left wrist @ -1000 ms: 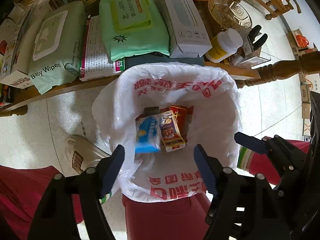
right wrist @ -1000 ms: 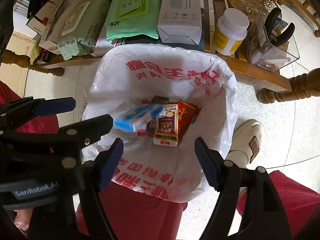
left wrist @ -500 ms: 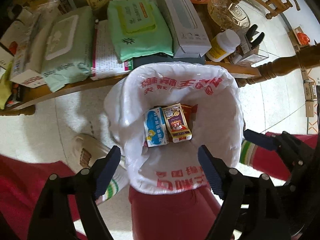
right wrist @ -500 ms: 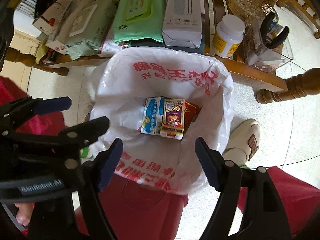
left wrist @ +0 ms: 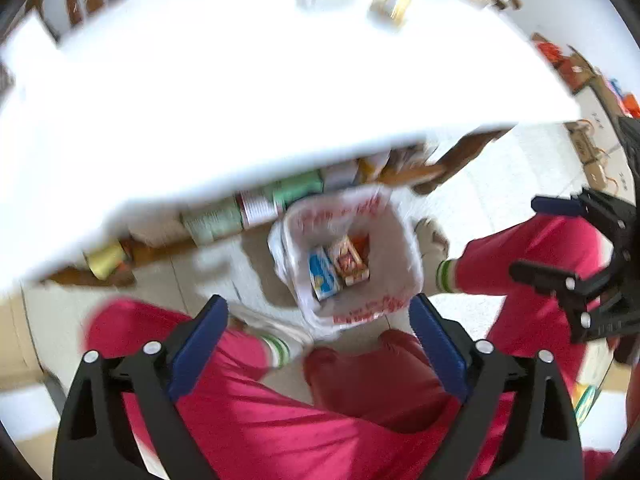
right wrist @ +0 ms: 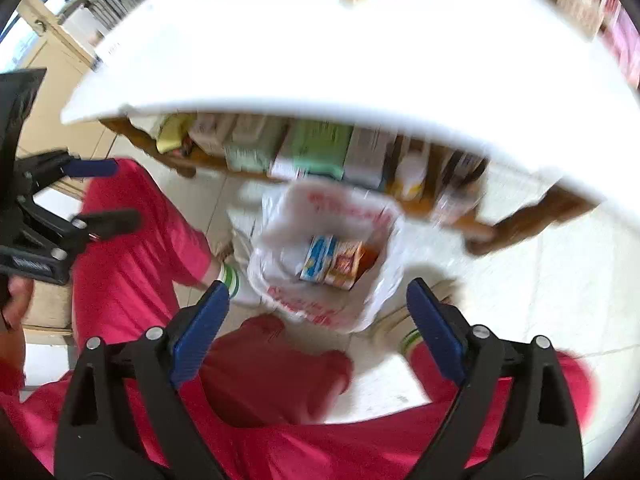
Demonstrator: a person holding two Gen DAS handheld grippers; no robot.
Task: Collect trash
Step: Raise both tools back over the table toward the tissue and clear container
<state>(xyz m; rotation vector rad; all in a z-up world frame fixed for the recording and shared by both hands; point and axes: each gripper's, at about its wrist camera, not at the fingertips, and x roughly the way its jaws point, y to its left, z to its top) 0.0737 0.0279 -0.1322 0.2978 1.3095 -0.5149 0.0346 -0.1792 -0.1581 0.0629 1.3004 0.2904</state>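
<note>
Grippers: left gripper (left wrist: 318,336) and right gripper (right wrist: 316,326), jaws just opened wide, empty.
Risk: table edge (left wrist: 280,168) overhead (blurred) could be struck; lined bin (left wrist: 408,240) could tip.

A small bin lined with a white plastic bag (left wrist: 394,240) printed with red characters stands upright on the pale floor, just in front of a low wooden shelf and between a seated person's red-trousered legs. The bag's rim is folded out over the bin's edge, and its mouth is open. At the bottom lie three pieces of trash side by side, touching: a blue and white carton (left wrist: 323,276) on the left, a red and cream snack packet (left wrist: 351,261) beside it, and a red wrapper (right wrist: 370,255) partly hidden on the right. Both views are blurred.
</note>
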